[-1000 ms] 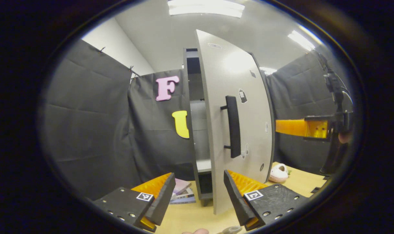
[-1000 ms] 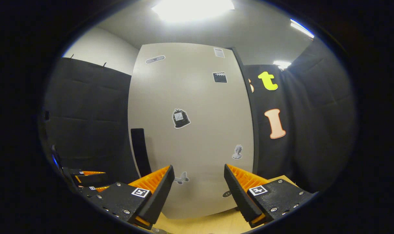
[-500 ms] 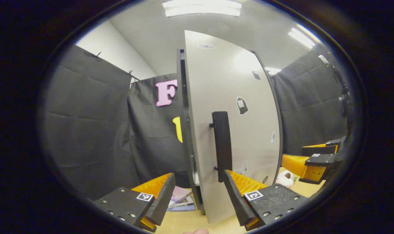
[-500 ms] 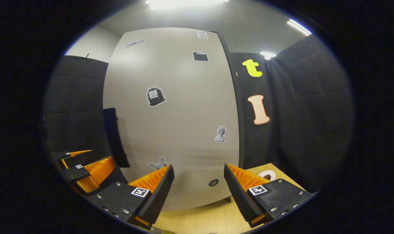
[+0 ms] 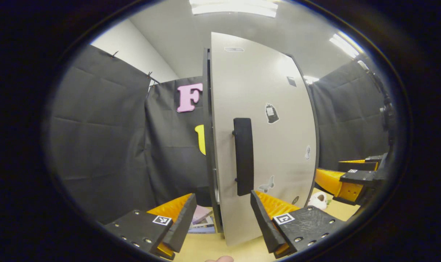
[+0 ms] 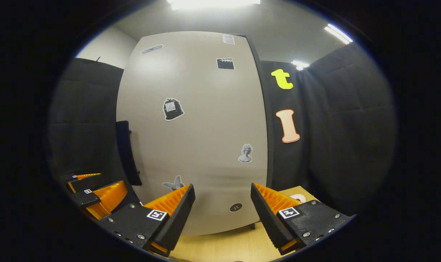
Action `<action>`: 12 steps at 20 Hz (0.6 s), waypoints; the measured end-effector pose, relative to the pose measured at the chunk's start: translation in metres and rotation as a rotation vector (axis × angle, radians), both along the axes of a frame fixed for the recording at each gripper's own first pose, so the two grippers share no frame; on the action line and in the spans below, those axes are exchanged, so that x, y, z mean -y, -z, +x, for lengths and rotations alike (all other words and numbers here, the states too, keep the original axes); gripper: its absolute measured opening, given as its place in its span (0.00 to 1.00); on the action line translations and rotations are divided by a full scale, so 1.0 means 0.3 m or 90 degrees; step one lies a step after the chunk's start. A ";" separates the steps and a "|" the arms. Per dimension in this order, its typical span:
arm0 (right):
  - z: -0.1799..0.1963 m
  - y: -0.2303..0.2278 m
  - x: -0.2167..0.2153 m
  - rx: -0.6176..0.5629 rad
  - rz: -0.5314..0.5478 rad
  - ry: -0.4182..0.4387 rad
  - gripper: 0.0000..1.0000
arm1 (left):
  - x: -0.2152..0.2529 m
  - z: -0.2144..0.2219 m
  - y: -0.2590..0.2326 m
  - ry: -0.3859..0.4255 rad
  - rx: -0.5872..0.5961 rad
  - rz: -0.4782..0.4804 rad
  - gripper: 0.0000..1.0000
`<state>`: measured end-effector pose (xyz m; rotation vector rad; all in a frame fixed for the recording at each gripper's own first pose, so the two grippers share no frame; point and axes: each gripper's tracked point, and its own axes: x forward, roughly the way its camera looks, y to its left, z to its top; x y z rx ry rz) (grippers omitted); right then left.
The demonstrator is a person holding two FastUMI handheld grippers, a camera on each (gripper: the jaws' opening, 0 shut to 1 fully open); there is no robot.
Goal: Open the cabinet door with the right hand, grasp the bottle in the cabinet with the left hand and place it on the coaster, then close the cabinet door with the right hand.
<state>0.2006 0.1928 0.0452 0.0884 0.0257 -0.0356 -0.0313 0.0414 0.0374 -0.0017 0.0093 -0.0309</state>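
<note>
The grey cabinet door (image 5: 275,153) with several stickers stands almost flat against the dark cabinet frame (image 5: 207,145), leaving a thin slit at its left edge. Its black vertical handle (image 5: 243,156) is just above my left gripper (image 5: 222,218), which is open and holds nothing. In the right gripper view the same door (image 6: 198,127) faces me, with the handle (image 6: 127,153) on its left. My right gripper (image 6: 222,214) is open and empty, a short way back from the door. The left gripper (image 6: 96,193) shows low on the left, and the right gripper (image 5: 346,178) at the right.
The cabinet stands on a light wooden table (image 5: 206,251). Books (image 5: 202,220) lie beside the cabinet's base on the left. A small white soft object (image 5: 318,199) sits on the table right of the door, also seen as a white object (image 6: 297,198). Black cloth walls surround the booth.
The door has swung from clearly ajar, with shelves showing, to nearly shut. The right gripper has dropped lower and drawn back from the door. Both grippers stay open.
</note>
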 end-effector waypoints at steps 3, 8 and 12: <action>-0.016 0.004 -0.012 0.002 -0.004 -0.002 0.95 | -0.003 0.001 -0.005 -0.002 0.004 -0.003 0.86; -0.035 0.001 -0.040 0.006 -0.009 -0.014 0.95 | -0.016 -0.014 -0.006 -0.007 -0.004 -0.014 0.89; -0.043 0.000 -0.051 0.005 -0.021 -0.025 0.95 | -0.021 -0.027 -0.008 -0.014 -0.010 -0.028 0.89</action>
